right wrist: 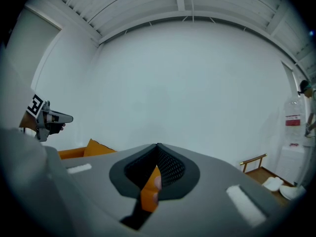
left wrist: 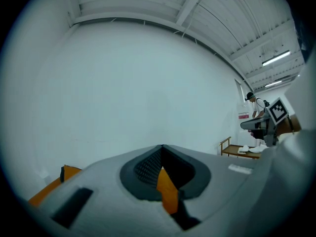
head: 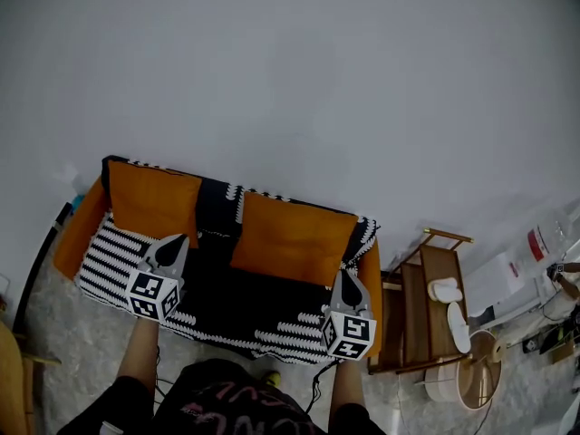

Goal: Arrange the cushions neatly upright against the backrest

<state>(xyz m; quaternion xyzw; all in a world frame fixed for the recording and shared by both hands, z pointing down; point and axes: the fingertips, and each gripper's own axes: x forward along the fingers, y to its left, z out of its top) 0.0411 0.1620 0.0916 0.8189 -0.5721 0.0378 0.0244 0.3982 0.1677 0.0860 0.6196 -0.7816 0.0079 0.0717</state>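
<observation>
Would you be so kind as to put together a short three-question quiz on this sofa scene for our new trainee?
1. On the sofa, the two orange cushions are: A, lying flat on the seat; B, upright against the backrest; C, stacked on one armrest.
2. True or false: the left gripper has its jaws wide open.
3. In the head view, what piece of furniture stands just to the right of the sofa?

Key: 1 B. 2 False, the jaws are shut. 3 A wooden side table.
</observation>
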